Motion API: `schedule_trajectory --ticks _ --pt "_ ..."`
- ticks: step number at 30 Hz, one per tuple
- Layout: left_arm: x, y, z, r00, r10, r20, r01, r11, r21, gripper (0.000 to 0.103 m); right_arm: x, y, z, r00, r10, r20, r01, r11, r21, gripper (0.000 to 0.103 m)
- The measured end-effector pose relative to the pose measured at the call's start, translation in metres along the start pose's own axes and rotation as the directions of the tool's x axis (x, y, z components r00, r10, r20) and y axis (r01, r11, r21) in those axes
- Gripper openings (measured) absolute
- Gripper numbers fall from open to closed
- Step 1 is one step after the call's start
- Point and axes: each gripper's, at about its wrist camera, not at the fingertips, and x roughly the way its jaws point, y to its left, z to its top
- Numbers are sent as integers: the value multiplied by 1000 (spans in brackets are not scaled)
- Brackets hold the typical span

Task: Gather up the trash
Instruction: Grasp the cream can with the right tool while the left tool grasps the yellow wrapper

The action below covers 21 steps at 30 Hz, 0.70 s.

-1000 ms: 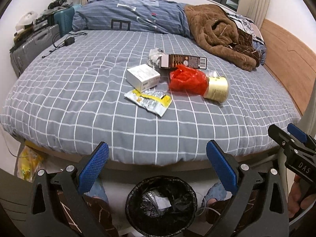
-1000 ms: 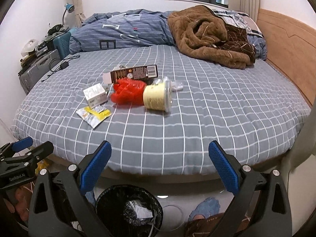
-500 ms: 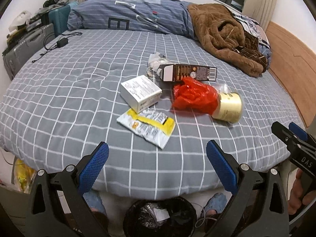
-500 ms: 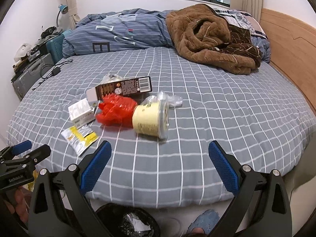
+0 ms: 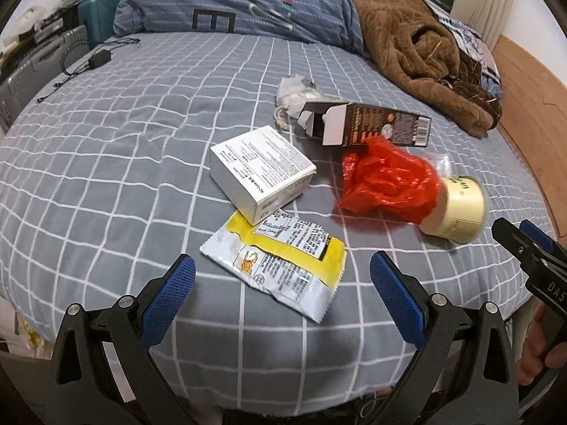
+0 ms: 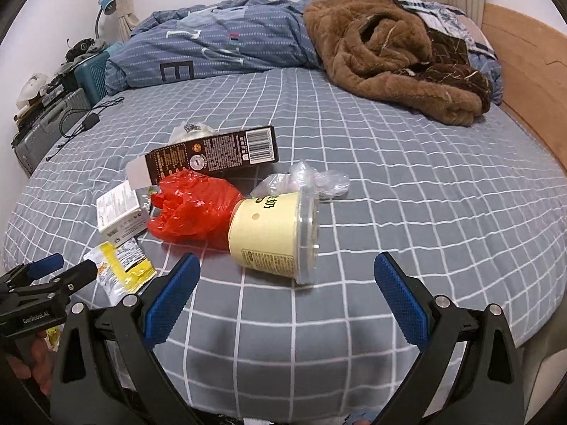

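Trash lies on the grey checked bed [image 5: 106, 163]: a yellow snack wrapper [image 5: 280, 262], a white box [image 5: 260, 171], a dark carton [image 5: 368, 129], a red plastic bag [image 5: 386, 180], a cream tub [image 5: 457, 207] on its side, and crumpled white bits [image 5: 294, 92]. My left gripper [image 5: 281, 283] is open and empty, its fingers either side of the wrapper's near end. My right gripper [image 6: 285, 283] is open and empty just before the cream tub [image 6: 273, 233], with the red bag [image 6: 195, 209] and clear plastic [image 6: 304, 179] behind it.
A brown fleece [image 6: 393, 53] and a blue duvet [image 6: 219, 46] lie at the bed's far side. Suitcases [image 5: 39, 63] and a cable [image 5: 95, 58] are at the left. A wooden headboard [image 6: 528, 81] runs along the right.
Both grippers have moved forward and up over the bed, closer to the trash. The black bin under the bed's edge has dropped out of view. Both stay open.
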Motion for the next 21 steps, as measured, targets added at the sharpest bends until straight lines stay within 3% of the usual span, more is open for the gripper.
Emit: schedule_trajectory --ticks 10,13,18,20,21 --pt "38 -6 3 999 0 -40 1 999 41 96 42 6 5 999 14 -41 -14 1000 7 95" --pt "44 -11 3 999 5 -44 -2 998 63 93 50 6 6 998 24 -53 -23 999 24 90" --pt "55 -17 1 997 -6 -78 13 996 91 69 57 7 7 998 36 -59 -34 999 33 76" --pt "57 -21 -1 996 -20 -86 30 994 109 49 58 8 7 997 38 -65 -36 999 30 68" --pt "58 -22 -1 995 -34 -95 45 993 112 47 57 8 7 997 40 -61 -38 999 30 68"
